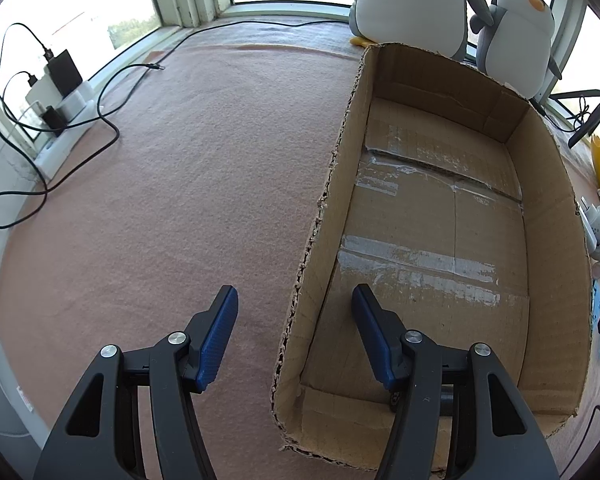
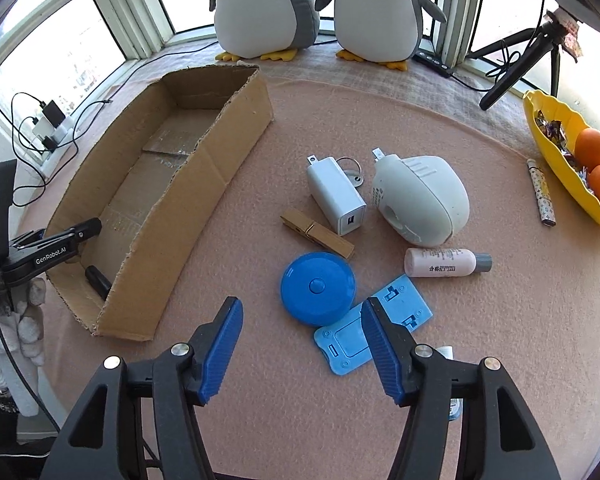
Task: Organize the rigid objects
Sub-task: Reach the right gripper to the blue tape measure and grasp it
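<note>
We see the shallow brown cardboard box [image 2: 204, 152] empty. Every rigid item waits on the pink felt [image 2: 380, 400]: white charger [image 2: 336, 196], wooden clothespin [image 2: 318, 238], round blue disc [image 2: 318, 288]. Our left gripper [image 1: 296, 320] straddles the box wall, seemingly clamping it. Our right gripper [image 2: 302, 336] hangs spread, empty, near the disc.
</note>
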Available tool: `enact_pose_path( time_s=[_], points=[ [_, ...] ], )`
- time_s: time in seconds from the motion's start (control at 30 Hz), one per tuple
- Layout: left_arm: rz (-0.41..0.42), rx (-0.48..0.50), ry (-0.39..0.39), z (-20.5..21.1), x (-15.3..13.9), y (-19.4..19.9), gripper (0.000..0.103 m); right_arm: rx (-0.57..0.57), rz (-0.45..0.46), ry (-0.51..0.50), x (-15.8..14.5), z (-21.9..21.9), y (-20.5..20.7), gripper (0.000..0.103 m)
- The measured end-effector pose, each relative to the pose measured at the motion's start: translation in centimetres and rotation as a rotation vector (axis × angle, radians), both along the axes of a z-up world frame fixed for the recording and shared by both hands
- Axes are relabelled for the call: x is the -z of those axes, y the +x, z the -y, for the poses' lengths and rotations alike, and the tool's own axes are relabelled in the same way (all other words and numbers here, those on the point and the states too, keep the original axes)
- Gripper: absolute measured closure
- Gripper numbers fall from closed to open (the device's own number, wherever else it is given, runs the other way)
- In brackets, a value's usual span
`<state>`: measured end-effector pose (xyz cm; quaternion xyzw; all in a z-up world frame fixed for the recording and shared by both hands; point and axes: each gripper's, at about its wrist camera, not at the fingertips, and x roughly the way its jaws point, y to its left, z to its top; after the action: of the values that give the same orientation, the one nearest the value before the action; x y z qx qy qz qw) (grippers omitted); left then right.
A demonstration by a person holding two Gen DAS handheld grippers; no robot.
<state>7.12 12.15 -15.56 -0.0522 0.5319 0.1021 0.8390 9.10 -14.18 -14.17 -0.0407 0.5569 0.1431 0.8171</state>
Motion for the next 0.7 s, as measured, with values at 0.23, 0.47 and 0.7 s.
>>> enact_pose_path(
  time_s=[0.23, 0.47, 0.7],
  points=[
    [-0.001, 0.003, 0.005, 0.1, 0.0, 0.0, 0.044, -0.016, -0.011, -0.037, 1.1, -0.8, 0.8, 0.045],
    [-0.002, 0.004, 0.006, 0.1, 0.1, 0.1, 0.044, -0.033, -0.033, -0.087, 2.1, -1.4, 1.5, 0.045],
    [-0.003, 0.007, 0.012, 0.2, 0.1, 0.1, 0.043, -0.068, -0.053, -0.130, 2.8, -2.2, 1.8, 0.046]
  ],
)
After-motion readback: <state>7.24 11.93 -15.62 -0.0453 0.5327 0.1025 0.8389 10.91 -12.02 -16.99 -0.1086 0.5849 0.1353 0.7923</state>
